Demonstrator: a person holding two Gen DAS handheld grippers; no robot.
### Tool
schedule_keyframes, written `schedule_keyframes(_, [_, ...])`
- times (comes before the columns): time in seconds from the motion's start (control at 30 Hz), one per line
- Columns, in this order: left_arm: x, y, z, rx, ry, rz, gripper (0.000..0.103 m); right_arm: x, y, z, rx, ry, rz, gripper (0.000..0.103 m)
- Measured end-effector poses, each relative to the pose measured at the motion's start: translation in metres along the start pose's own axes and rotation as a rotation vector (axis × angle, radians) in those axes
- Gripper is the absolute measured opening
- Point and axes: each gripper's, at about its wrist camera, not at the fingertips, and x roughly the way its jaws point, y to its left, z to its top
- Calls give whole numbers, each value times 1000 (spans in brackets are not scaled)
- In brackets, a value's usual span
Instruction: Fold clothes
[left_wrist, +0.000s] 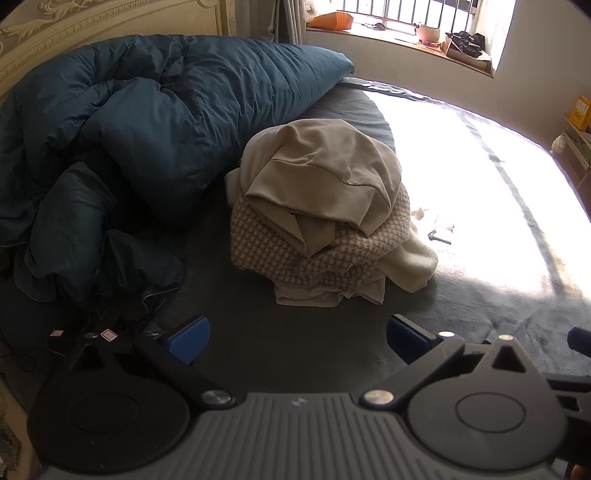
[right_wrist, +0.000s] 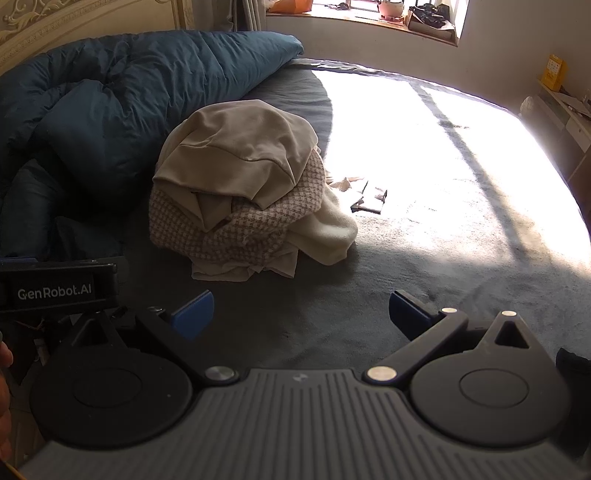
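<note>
A pile of clothes sits on the grey bed sheet. On top lies a beige garment, under it a beige-and-white houndstooth knit, a cream fleece and a white piece at the bottom. The right wrist view shows the same pile. My left gripper hovers open just in front of the pile, holding nothing. My right gripper is open too, short of the pile and empty. The left gripper's black body shows at the left edge of the right wrist view.
A bunched dark blue duvet fills the bed's left and back, touching the pile. Strong sunlight washes out the sheet at right. Small dark and tan items lie right of the pile. A windowsill with clutter and a shelf stand beyond.
</note>
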Motion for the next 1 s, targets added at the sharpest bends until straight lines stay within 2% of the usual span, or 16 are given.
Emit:
schedule_keyframes(0.77, [26, -2, 17, 10, 34, 3, 103, 21, -1, 12, 5, 27, -20, 102])
schedule_keyframes(1.0, [51, 3, 27, 20, 5, -22, 103, 36, -3, 18, 6, 26, -28, 102])
